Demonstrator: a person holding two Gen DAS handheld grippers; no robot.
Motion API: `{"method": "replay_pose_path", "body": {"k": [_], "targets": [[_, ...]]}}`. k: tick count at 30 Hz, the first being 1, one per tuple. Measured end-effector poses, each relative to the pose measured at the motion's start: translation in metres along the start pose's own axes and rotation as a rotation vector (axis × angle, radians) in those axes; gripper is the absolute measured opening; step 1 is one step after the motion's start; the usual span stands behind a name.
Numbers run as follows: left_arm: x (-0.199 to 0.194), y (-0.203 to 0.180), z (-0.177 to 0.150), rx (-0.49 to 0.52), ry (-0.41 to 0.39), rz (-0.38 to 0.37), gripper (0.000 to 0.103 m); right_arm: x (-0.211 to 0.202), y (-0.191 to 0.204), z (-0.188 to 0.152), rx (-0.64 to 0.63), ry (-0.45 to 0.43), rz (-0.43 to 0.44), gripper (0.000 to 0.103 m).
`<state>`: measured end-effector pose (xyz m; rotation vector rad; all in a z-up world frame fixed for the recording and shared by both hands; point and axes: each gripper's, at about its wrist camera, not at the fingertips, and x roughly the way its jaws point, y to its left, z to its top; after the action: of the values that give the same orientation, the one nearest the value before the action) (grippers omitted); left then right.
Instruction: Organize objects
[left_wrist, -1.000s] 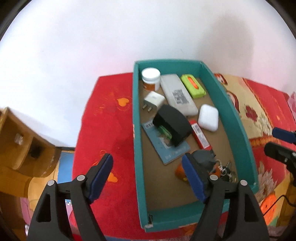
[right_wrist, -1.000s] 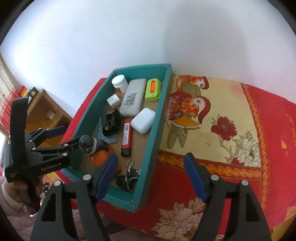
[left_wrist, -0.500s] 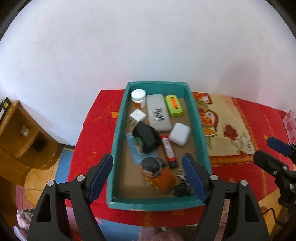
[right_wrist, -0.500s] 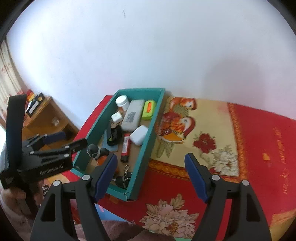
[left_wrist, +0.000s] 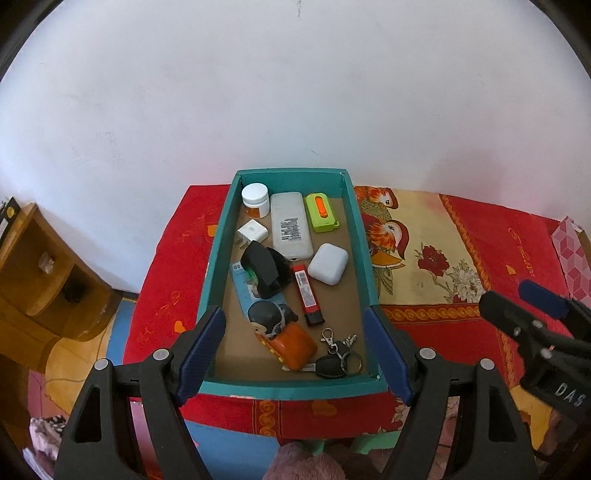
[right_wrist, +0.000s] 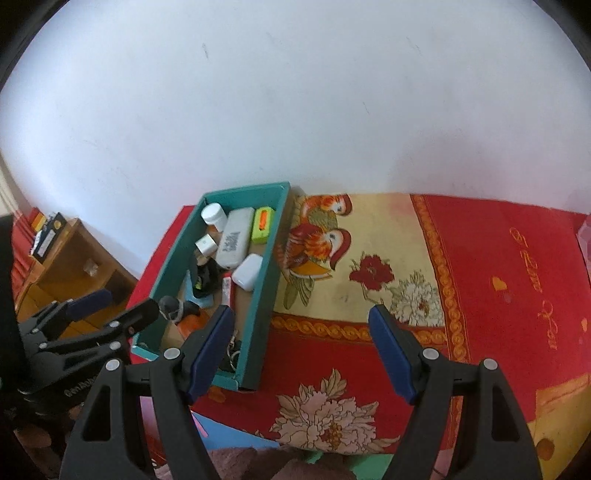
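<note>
A teal box (left_wrist: 216, 254) (right_wrist: 271, 275) sits on a red and yellow patterned cloth (left_wrist: 443, 258). Inside lie a white jar (left_wrist: 255, 199), a white power bank (left_wrist: 290, 225), a green and orange case (left_wrist: 320, 212), a white plug (left_wrist: 252, 232), a white earbud case (left_wrist: 328, 263), a black pouch (left_wrist: 264, 269), a red lighter (left_wrist: 306, 295), an orange toy figure (left_wrist: 282, 336) and keys (left_wrist: 336, 360). My left gripper (left_wrist: 295, 350) is open and empty, held back above the box's near end. My right gripper (right_wrist: 301, 350) is open and empty over the cloth right of the box.
A white wall rises behind the table. A wooden shelf unit (left_wrist: 40, 273) stands at the left, below table level. The bird-patterned cloth (right_wrist: 406, 280) spreads right of the box. A pink patterned object (left_wrist: 570, 254) sits at the far right edge.
Both grippers have pulled back and up from the box, which now looks smaller and farther. The left view has centred on the box. Both stay open and empty.
</note>
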<state>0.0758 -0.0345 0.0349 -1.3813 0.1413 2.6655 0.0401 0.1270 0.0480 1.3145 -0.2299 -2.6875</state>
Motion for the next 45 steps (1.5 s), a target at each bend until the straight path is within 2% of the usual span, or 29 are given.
{"method": "replay_pose_path", "body": {"k": [16,45], "targets": [[0.032,0.007,-0.005,0.010,0.048,-0.036,0.079,0.025,0.004,-0.014,0.046,0.034,-0.069,0.076],[0.041,0.009,0.001,0.014,0.061,-0.040,0.079,0.032,0.007,-0.008,0.043,0.039,-0.073,0.076]]}}
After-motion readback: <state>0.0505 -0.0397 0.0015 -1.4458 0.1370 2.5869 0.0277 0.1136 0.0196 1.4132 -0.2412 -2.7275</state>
